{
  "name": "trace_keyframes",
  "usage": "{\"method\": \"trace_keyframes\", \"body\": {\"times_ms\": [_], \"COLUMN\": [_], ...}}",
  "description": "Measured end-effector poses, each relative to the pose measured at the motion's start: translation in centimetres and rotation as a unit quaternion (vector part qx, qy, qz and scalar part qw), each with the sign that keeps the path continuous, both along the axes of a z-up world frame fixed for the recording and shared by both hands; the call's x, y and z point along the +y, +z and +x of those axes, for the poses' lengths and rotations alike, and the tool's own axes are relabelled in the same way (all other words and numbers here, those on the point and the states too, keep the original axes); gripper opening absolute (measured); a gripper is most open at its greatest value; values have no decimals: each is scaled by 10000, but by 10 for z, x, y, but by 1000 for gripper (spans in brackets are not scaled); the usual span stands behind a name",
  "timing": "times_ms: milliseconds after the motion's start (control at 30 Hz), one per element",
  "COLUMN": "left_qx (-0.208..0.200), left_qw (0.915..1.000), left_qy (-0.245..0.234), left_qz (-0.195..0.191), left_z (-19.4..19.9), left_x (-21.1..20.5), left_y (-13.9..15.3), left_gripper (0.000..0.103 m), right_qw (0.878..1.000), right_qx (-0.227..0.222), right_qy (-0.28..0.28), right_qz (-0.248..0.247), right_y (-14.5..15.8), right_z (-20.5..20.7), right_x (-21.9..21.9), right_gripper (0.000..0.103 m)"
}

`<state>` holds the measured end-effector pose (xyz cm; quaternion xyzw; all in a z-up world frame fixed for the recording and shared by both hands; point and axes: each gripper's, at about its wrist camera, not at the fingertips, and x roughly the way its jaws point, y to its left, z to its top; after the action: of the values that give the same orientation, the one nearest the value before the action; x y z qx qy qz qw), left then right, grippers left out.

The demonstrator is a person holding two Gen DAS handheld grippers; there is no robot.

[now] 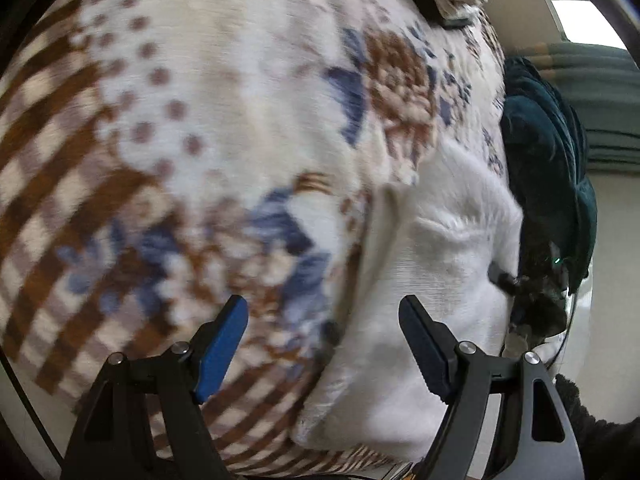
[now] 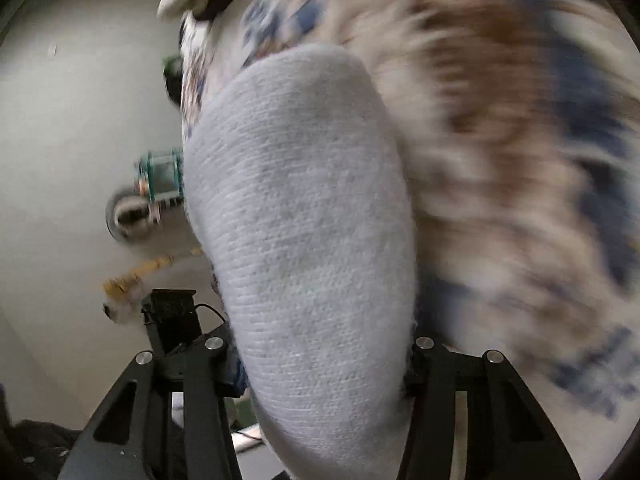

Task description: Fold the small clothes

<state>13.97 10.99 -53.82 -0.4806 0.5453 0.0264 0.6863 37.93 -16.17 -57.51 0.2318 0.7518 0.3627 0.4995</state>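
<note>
The right gripper (image 2: pixel 326 376) is shown clamped on a white sock (image 2: pixel 304 216), whose ribbed, slightly pilled knit fills the gap between the two black fingers and hides their pads; the sock's rounded end is seen extending away from the gripper over the patterned blanket (image 2: pixel 500 140). The left gripper (image 1: pixel 324 344) is shown with its jaws standing apart and nothing between them, the blue pad (image 1: pixel 220 352) of one finger and the darker pad of the other being held above the blanket (image 1: pixel 200 120) just beside the sock (image 1: pixel 440 248). In the left wrist view the sock is seen lying on the blanket as a soft, creased white mound, with the right gripper's dark body (image 1: pixel 536 300) at its far edge. The blanket is rendered as a fleecy cream fabric printed with brown checks, mauve dots and blue-and-brown floral motifs. Beyond the blanket's edge a dark green plush cloth (image 1: pixel 552 152) is visible. Both views are blurred. Both grippers are seen angled downward toward the blanket.
</note>
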Motion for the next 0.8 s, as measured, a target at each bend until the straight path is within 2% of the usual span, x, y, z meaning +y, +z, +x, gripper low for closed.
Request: {"method": "trace_keyframes", "body": {"times_ms": [133,200,300,367,433,500,567,600,667,700,733,800], "left_qx": [-137,-161,-101,-19,113,151,15,-54,-95,-116,-159,-209], "left_qw": [9997,9991,9972,9926,9865,9830,9791,9769,9701,9667,9586,9476], "left_qy": [-167,-324,-621,-1089,-1552,-1781,-2022,-2133,-2416,-2554,-2842,-3176], "left_qz": [-133,-200,-407,-535,-506,-426,-216,-141,-230,-139,113,285], "left_z": [31,50,62,65,62,57,55,56,60,63,69,81], "left_x": [-19,-32,-52,-72,-90,-102,-113,-117,-123,-125,-126,-121], "left_y": [-3,-8,-16,-22,-28,-33,-33,-31,-29,-24,-14,1], "left_gripper": [76,76,76,76,76,75,73,51,8,8,8,8], "right_qw": [9979,9972,9970,9970,9954,9957,9963,9963,9965,9965,9962,9961], "right_qx": [108,128,252,301,514,562,547,547,480,446,430,362], "right_qy": [-572,-704,-725,-715,-789,-720,-633,-622,-652,-679,-738,-794], "right_qz": [-291,-192,12,34,176,181,213,209,196,181,172,138], "right_y": [-12,-14,-21,-31,-37,-44,-44,-46,-46,-44,-41,-37], "right_z": [14,14,15,17,19,20,22,21,21,18,16,14], "right_x": [-76,-95,-105,-99,-101,-91,-89,-85,-82,-84,-84,-86], "right_gripper": [53,53,60,65,69,71,71,71,70,69,67,65]}}
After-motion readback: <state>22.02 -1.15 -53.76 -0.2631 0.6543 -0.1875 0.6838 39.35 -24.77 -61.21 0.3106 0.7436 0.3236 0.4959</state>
